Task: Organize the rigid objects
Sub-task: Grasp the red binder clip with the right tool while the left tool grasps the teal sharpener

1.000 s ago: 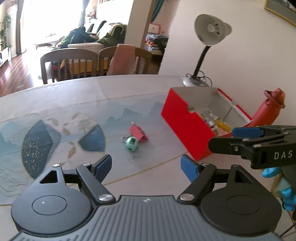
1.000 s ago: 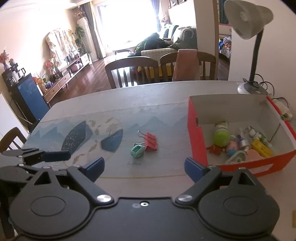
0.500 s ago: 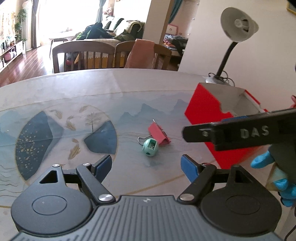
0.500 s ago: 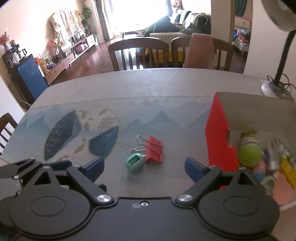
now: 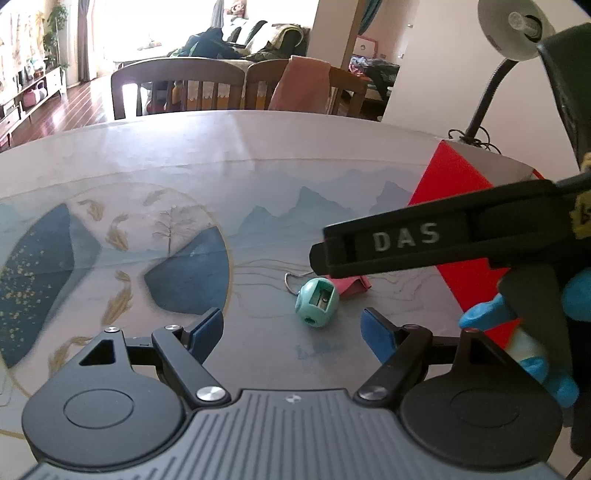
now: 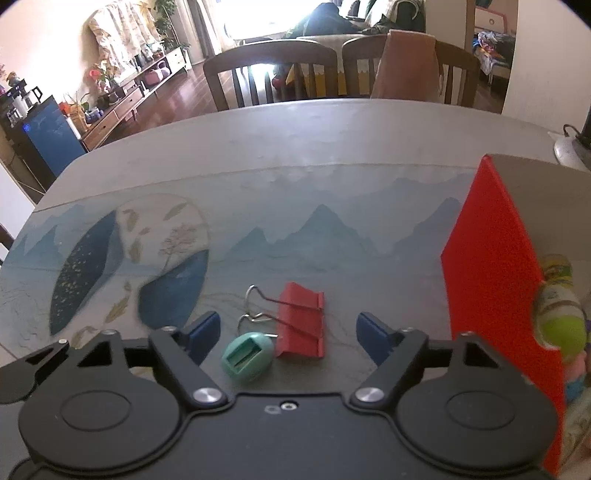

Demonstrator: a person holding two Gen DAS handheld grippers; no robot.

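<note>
Your right gripper (image 6: 284,330) closing, nothing pinched yet; teal sharpener (image 6: 248,357) and red binder clip (image 6: 302,320) between its fingers. Your left gripper (image 5: 293,330) spread wide, empty, just short of sharpener. Red box (image 6: 491,273) right of clip. Chairs (image 6: 273,70) beyond table's far edge.

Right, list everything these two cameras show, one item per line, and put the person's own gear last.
pencil sharpener: one, mint green, on the mat touching the clip's wire handles
binder clip: one, red with wire handles, on the mat right of the sharpener
box: one, red outside and grey inside, at the mat's right edge
toys and small items: several, mixed colours, inside the box
table mat: one, blue landscape print, covering the table
desk lamp: one, white shade and black neck, behind the box
chairs: two, dark wood, at the table's far side
left gripper: black with blue pads, open, above the mat
right gripper: black with blue pads, jaws closing, sharpener and clip between them untouched
gloved hand: blue, holding the right gripper
</note>
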